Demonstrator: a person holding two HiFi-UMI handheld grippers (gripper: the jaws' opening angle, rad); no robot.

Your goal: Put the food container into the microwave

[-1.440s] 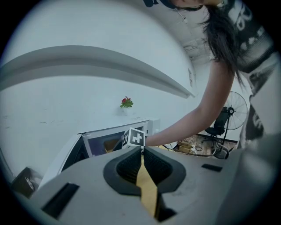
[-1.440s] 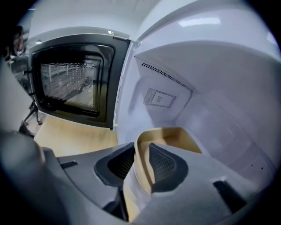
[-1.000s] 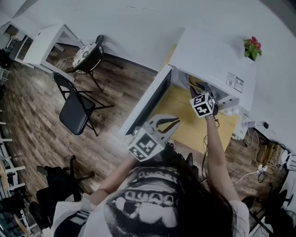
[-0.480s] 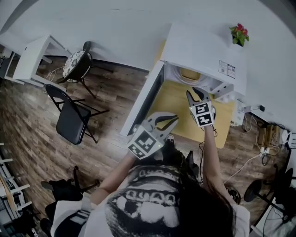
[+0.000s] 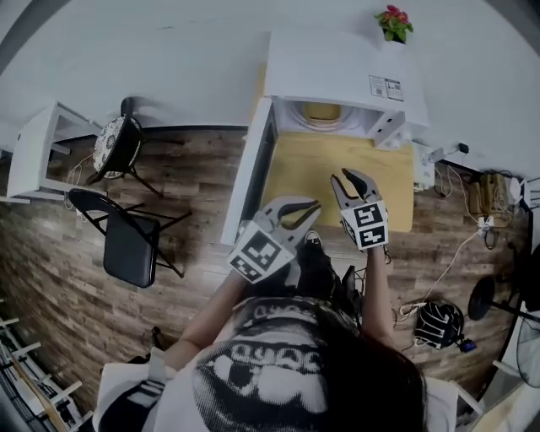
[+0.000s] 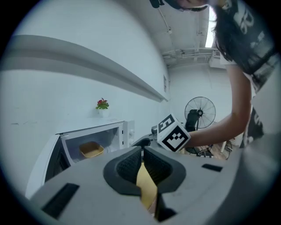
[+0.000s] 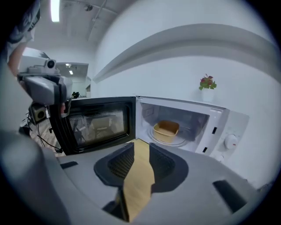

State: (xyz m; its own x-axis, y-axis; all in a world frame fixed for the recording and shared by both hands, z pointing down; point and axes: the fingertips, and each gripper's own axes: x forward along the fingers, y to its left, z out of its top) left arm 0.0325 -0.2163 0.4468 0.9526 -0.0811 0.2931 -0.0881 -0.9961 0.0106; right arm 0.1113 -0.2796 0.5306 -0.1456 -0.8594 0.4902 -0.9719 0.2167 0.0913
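The tan food container (image 5: 323, 110) sits inside the white microwave (image 5: 337, 67), whose door (image 5: 253, 169) hangs wide open to the left. From the gripper views, the container (image 7: 166, 128) rests on the turntable, also seen small (image 6: 91, 149). My right gripper (image 5: 350, 177) hovers over the yellow table (image 5: 337, 202), well back from the microwave, open (image 7: 141, 147) and empty. My left gripper (image 5: 314, 207) is beside it, nearer the door's outer edge, its jaws shut (image 6: 142, 151) on nothing.
A potted red flower (image 5: 392, 21) stands on top of the microwave. A black folding chair (image 5: 126, 245) and a round-seat chair (image 5: 118, 143) stand on the wood floor to the left. Cables and a power strip (image 5: 485, 198) lie at right; a fan (image 6: 199, 112) stands behind.
My right gripper has drawn back from the microwave's opening toward the person, with nothing in it. The left gripper has stayed about where it was. The head view has shifted.
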